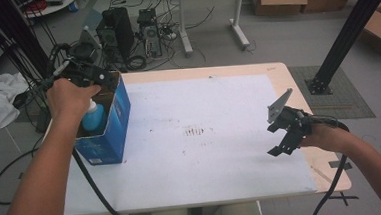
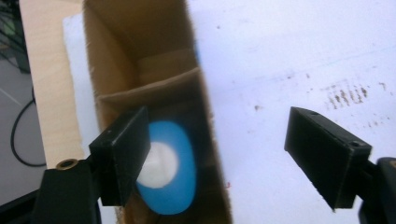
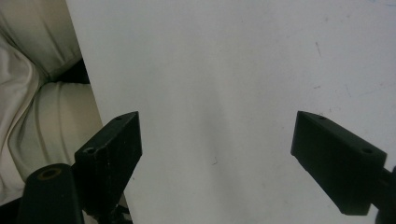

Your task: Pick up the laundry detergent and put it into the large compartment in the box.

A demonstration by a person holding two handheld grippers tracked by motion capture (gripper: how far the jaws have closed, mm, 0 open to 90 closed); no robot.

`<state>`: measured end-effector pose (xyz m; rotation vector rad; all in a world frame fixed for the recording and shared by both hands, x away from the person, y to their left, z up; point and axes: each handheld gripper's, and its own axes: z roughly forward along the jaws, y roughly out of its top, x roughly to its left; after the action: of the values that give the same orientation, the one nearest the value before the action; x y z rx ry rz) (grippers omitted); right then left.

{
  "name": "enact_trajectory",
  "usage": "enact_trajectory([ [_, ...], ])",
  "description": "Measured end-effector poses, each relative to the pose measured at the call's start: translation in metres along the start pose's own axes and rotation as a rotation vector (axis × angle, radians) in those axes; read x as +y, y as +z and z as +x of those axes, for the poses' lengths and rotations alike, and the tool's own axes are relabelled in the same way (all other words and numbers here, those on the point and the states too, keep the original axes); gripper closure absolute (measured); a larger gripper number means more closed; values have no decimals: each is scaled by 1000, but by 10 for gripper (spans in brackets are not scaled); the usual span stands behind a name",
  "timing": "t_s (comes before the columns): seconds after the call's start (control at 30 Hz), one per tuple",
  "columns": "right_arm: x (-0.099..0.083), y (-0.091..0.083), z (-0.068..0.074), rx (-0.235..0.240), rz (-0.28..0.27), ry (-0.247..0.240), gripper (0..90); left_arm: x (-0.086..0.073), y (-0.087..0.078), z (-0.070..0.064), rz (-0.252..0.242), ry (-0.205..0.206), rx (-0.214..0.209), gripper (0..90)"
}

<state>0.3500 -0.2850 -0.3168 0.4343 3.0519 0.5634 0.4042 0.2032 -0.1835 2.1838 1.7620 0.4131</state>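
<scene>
blue bottle point(image 2: 170, 175) in cardboard box point(image 2: 121, 60) below spread left tongs point(image 2: 224, 158); right tongs point(image 3: 233, 158) spread.

From where I stand, the blue bottle point(image 2: 173, 186) sits blurred in the cardboard box point(image 1: 120, 113), its white cap partly behind one jaw, its lower body cut off, and the hand point(image 1: 70, 97) hides most of the left gripper point(image 1: 94, 76).

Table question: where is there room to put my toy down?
The white sheet is bare between the blue box and the right tongs, apart from brown smudges. The left edge is crowded: box, blue bottle and left tongs.
</scene>
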Motion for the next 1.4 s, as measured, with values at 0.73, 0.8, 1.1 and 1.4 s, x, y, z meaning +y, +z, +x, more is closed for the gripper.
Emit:
enact_trajectory([
  [0.73, 0, -3, 1, -3, -2, 7, 163, 16, 3, -71, 24, 272, -58, 186],
  [0.8, 0, -3, 1, -1, -3, 9, 162, 20, 3, -75, 21, 290, -70, 186],
  [1.1, 5, -3, -6, 3, -3, 20, 162, 42, 4, -99, 8, 437, -107, 186],
  [1.4, 16, -1, -10, 9, 6, 26, 162, 63, 11, -125, 6, 588, -160, 181],
])
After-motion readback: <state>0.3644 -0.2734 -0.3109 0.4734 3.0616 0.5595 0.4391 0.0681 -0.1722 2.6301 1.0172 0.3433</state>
